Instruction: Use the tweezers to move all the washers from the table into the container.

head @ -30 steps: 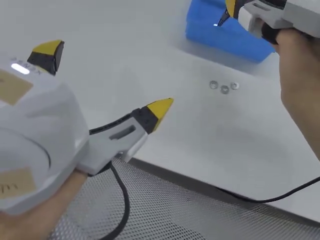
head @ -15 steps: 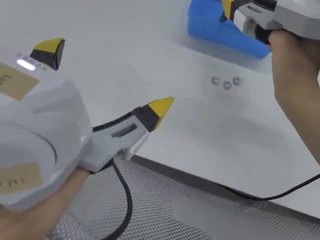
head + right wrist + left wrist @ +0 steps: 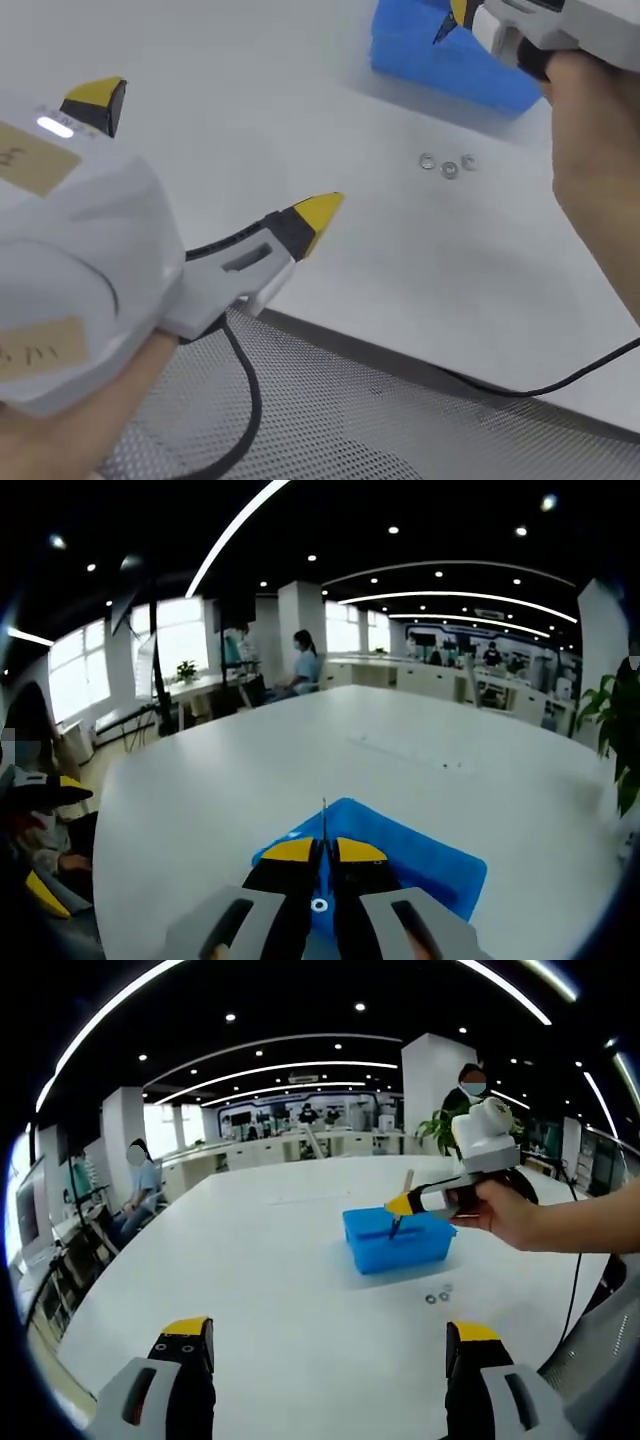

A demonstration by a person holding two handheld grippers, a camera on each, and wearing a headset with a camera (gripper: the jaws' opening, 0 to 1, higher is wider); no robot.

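Three small metal washers (image 3: 449, 168) lie close together on the white table (image 3: 400, 270), also seen as washers (image 3: 437, 1296) in the left gripper view. Beyond them stands the blue container (image 3: 450, 60) (image 3: 395, 1242) (image 3: 430, 865). My right gripper (image 3: 455, 20) (image 3: 400, 1205) (image 3: 322, 852) hovers over the container, shut on thin tweezers (image 3: 323, 820) that point down into it. A small ring (image 3: 319, 905) shows between its jaws against the blue. My left gripper (image 3: 207, 156) (image 3: 327, 1338) is open and holds nothing, near the table's front edge.
A black cable (image 3: 560, 380) runs across the front right of the table. Perforated metal mesh (image 3: 380, 420) lies below the table edge. People sit at desks (image 3: 140, 1195) far behind.
The right gripper stays over the container with only a slight shift. The left gripper has not moved, and the washers lie as before.
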